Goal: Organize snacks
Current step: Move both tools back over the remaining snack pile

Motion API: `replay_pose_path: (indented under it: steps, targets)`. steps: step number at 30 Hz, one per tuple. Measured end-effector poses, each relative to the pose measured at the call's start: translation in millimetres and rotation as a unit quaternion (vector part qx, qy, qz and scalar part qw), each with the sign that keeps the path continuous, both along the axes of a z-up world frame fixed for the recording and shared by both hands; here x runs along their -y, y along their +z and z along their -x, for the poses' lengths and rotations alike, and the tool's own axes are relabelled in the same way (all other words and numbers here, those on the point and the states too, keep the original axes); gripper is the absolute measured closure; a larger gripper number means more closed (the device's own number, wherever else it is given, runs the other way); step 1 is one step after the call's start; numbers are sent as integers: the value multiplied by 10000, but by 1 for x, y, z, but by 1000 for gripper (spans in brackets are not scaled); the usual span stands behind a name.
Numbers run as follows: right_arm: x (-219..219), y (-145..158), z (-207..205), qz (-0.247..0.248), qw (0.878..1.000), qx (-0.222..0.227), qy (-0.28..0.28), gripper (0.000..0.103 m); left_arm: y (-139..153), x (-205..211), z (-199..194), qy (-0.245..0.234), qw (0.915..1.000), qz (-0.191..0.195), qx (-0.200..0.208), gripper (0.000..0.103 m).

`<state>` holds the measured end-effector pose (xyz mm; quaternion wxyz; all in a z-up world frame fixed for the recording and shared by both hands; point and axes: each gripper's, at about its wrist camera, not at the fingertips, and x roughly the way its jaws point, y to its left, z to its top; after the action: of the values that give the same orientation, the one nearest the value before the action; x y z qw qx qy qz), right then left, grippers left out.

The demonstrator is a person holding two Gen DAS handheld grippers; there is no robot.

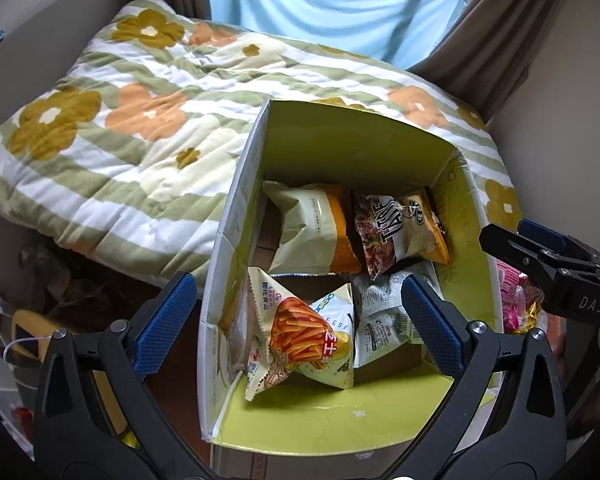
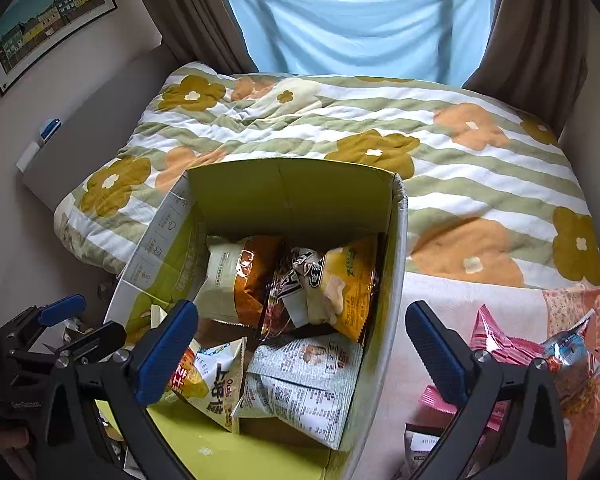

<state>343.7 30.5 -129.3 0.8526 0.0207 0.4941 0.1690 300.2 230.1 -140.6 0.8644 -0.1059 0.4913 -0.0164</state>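
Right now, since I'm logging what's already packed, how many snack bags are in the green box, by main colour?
In the green box:
Orange and cream bag: 1
Yellow and brown chip bag: 1
Fries-picture bag: 1
White and grey printed bag: 1
Total: 4

The pink packets lie outside the box and are not counted.

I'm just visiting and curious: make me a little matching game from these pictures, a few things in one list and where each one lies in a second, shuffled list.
Things:
1. fries-picture bag
2. pink packets
3. grey-white printed bag
4. flowered quilt

Places:
A. outside the box, on the cloth to its right
B. inside the box, near left corner
C. spread over the bed behind the box
D. inside the box, near right corner

Pairs: 1-B, 2-A, 3-D, 4-C
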Motion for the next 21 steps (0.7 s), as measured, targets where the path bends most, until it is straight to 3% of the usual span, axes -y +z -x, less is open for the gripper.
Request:
replay_pose_path:
  steps: [12, 17, 21]
  targets:
    - [9, 50, 50, 92, 9977, 612, -262, 0, 46, 9, 24, -419, 9971, 162, 608, 1]
    - [24, 66, 68, -85, 9966, 713, -409, 0, 62, 29, 31, -757, 9938, 248, 776, 1]
    - [51, 87, 89, -79, 9928, 1050, -573, 0, 75, 55, 40, -978, 9905, 250, 935, 1]
